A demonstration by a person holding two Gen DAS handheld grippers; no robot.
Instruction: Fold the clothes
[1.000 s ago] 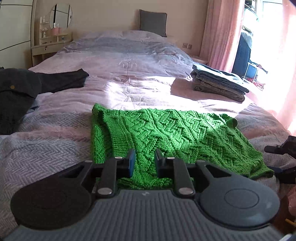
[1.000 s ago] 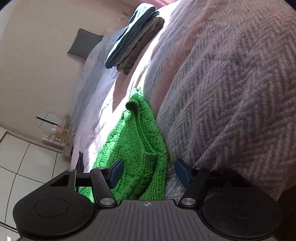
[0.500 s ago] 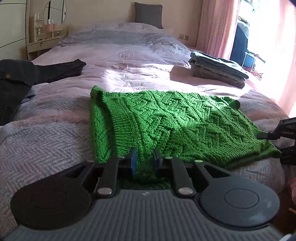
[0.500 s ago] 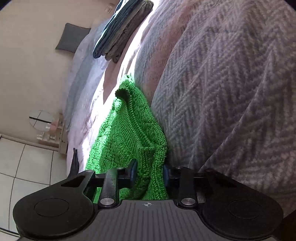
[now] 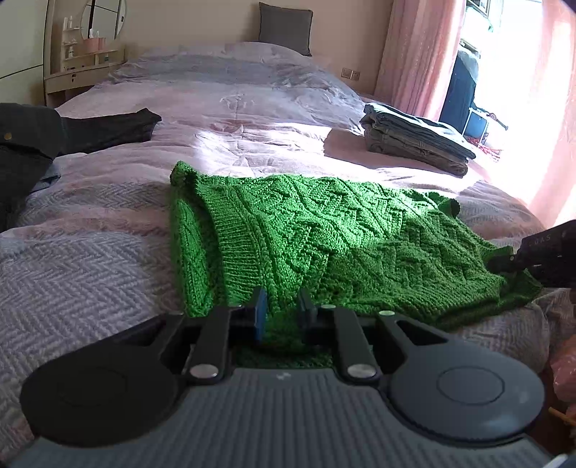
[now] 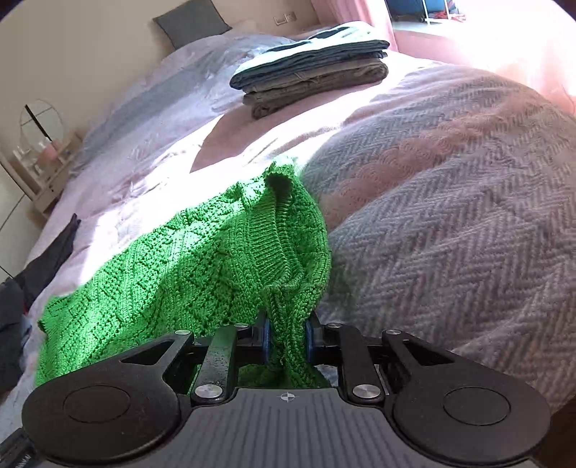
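Dark clothes (image 5: 32, 144) lie far off to the left of the left gripper (image 5: 280, 311), heaped on the bedspread (image 5: 90, 259). Straight ahead of that gripper spreads the green sweater (image 5: 324, 237), flat across the near end of the bed, and the gripper's blue-padded fingers (image 5: 259, 313) are drawn in close on the sweater's near edge, knit bunched in the narrow gap between them. Beyond the sweater, far ahead, a grey pillow (image 5: 286, 27) leans on the wall. Ahead and to the right sits a stack of folded clothes (image 5: 417, 142), well apart from the sweater. At the far right edge the right gripper (image 5: 540, 257) shows, touching the sweater's right end.

Now the right wrist view: a round mirror (image 6: 41, 122) stands far to the left, and dark clothes (image 6: 46, 259) trail at the left edge. The sweater (image 6: 198, 252) stretches away ahead and left of the right gripper (image 6: 287, 336), one fold rising in a hump just in front. This gripper's fingers (image 6: 266, 334) are clamped on a twisted bunch of green knit. The folded stack (image 6: 313, 72) rests far ahead. To the right swells the herringbone bedspread (image 6: 450, 234).
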